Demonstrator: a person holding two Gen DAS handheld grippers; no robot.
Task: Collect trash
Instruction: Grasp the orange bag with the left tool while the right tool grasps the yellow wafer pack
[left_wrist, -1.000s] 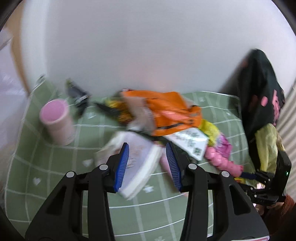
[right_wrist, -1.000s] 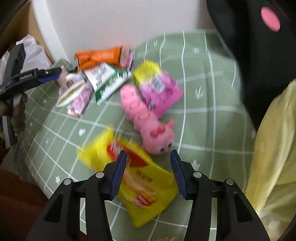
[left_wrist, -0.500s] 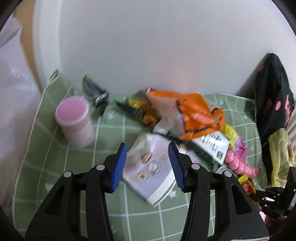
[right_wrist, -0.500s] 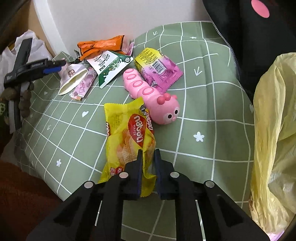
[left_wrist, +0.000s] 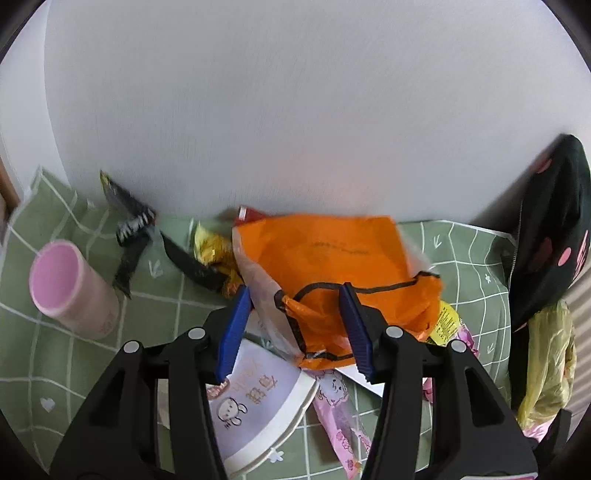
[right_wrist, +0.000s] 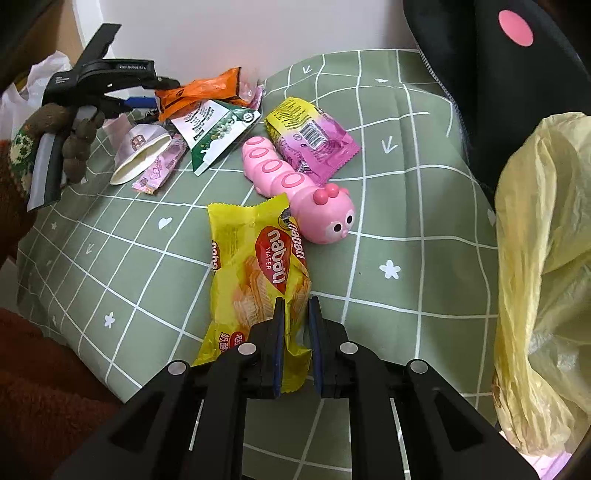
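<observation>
My right gripper (right_wrist: 296, 321) has its blue pads pinched onto the lower end of the yellow wafer packet (right_wrist: 255, 273), which lies flat on the green checked cloth (right_wrist: 388, 184). The packet's far end touches the head of the pink caterpillar toy (right_wrist: 299, 188). Just beyond the toy lies a pink-and-yellow snack wrapper (right_wrist: 314, 138), its edge against the toy's tail segments. To the right I see a yellow plastic bag (right_wrist: 543, 277) hanging at the cloth's edge, with a black bag with pink dots (right_wrist: 498, 74) above it.

My left gripper (left_wrist: 295, 328) is spread wide, with the lower part of the orange wrapper (left_wrist: 332, 258) lying between its blue pads (I cannot tell whether either pad touches it). The orange wrapper sits on top of the litter pile, near the white wall (left_wrist: 295, 110). Beneath the gripper lies a paper cup on its side (left_wrist: 266, 402), with a pink printed sachet (left_wrist: 340, 417) just beside it. Left of the pile, dark wrappers (left_wrist: 129, 229) lie against the wall, and a pink tumbler (left_wrist: 70, 291) stands upright, apart from the pile. From the right wrist view, a green-and-white wrapper (right_wrist: 218, 129) rests between the orange wrapper and the caterpillar toy.
</observation>
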